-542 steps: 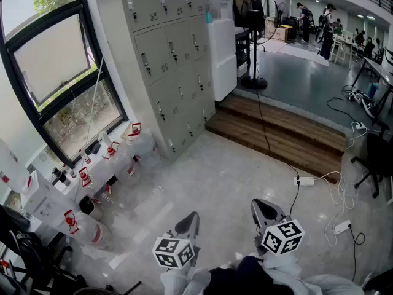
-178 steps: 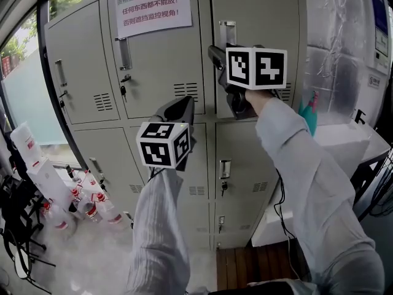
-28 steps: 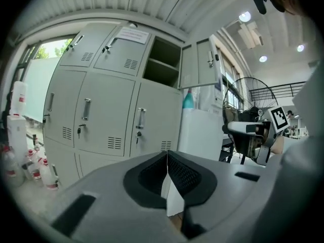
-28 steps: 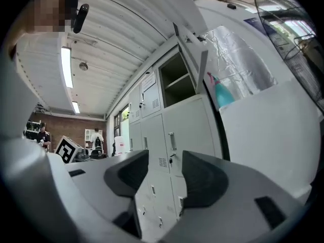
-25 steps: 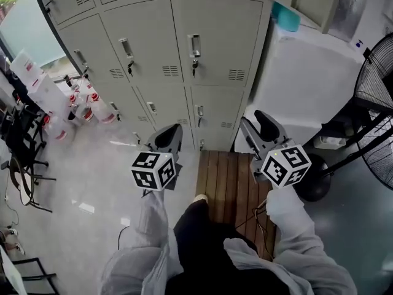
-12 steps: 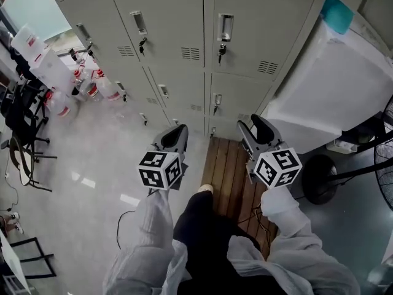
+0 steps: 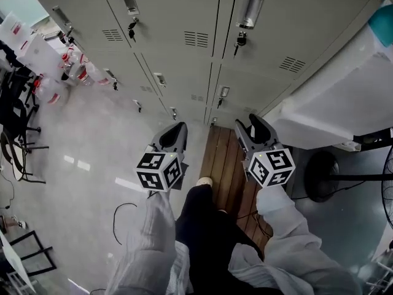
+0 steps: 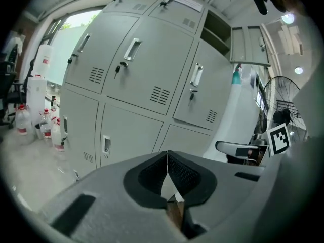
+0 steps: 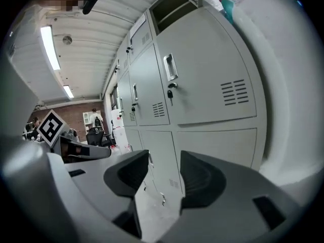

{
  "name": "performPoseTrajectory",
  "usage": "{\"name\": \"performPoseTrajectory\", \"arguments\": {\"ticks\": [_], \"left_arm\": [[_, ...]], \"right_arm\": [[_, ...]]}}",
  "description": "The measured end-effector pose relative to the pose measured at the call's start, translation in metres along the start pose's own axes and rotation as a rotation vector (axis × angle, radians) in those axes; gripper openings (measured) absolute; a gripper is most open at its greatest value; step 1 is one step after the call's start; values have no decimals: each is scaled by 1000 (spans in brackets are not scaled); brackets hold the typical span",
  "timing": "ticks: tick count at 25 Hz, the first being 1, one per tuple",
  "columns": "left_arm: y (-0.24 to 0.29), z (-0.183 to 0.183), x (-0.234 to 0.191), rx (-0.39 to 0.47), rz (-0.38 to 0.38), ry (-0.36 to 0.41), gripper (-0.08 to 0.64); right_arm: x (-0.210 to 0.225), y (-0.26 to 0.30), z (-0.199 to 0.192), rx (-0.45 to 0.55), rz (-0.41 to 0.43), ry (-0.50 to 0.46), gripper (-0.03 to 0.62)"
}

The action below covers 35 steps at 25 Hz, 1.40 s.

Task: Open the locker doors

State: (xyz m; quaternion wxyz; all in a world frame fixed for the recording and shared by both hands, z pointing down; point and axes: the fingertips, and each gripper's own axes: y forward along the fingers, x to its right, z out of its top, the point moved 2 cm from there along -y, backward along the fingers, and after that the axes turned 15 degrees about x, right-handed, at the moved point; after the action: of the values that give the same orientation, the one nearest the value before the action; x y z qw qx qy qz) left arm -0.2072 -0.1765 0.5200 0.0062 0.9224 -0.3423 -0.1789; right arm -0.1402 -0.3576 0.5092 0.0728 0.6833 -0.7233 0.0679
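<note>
1. left tool (image 7: 176, 131): jaws together, empty, well apart from locker doors (image 7: 178, 29)
2. right tool (image 7: 250, 126): jaws apart, empty
3. progress: top compartment (image 8: 218, 34) looks open; mid/lower doors all shut, so most work left

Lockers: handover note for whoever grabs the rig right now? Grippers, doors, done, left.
Left gripper: jaws together, nothing in them.
Right gripper: jaws apart, empty.
Both are held low in front of the lockers, touching no door. The wooden step lies underfoot.
Done: one upper compartment in the right column stands open, its door swung aside.
Left: every door in the head view is shut. The right-column door with a key under its handle looks like the nearest shut one to the right gripper, so it seems a fair place to resume.
</note>
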Motion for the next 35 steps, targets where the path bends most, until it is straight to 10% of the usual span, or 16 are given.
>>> {"name": "performPoseTrajectory", "arguments": {"ticks": [35], "left_arm": [[102, -135, -119, -136, 1, -140, 9]], "right_arm": [[76, 169, -196, -147, -124, -78, 190]]}}
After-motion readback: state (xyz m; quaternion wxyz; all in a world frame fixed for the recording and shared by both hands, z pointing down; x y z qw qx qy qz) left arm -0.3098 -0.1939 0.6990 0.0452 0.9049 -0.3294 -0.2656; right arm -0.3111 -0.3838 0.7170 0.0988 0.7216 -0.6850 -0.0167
